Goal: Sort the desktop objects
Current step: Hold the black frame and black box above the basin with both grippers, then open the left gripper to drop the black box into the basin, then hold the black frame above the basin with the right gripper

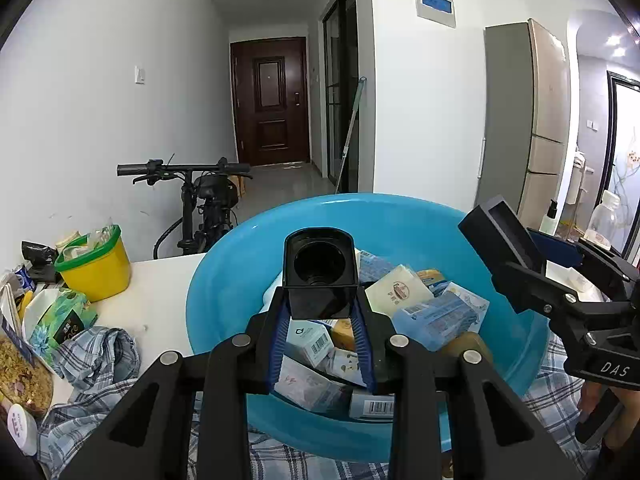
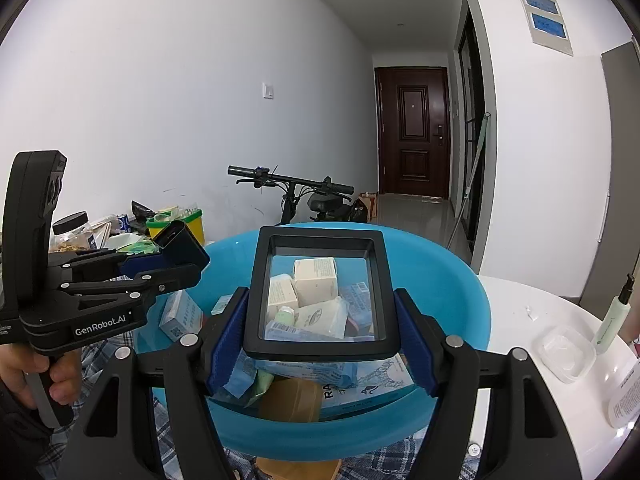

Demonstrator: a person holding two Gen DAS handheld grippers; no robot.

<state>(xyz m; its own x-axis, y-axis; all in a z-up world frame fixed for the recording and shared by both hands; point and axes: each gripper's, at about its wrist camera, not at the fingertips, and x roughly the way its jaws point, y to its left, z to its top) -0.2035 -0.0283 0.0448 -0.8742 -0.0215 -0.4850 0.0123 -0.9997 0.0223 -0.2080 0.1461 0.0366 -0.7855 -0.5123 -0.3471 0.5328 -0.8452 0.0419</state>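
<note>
My left gripper [image 1: 320, 316] is shut on a black box base with a round hollow [image 1: 319, 270], held above the blue basin [image 1: 240, 280]. My right gripper [image 2: 322, 320] is shut on a black square lid with a clear window [image 2: 320, 296], held over the same basin [image 2: 460, 300]. The basin holds several small boxes and packets [image 1: 404, 292]. The right gripper with its lid shows at the right of the left wrist view [image 1: 504, 240]. The left gripper with its base shows at the left of the right wrist view [image 2: 180, 244].
A yellow tub with a green rim [image 1: 94, 264], a tissue pack [image 1: 64, 316] and a checked cloth [image 1: 100, 356] lie left of the basin. A clear plastic dish [image 2: 564, 354] and a pale green tube [image 2: 612, 320] sit on the white table [image 2: 520, 308] at the right. A bicycle [image 1: 204, 196] stands behind.
</note>
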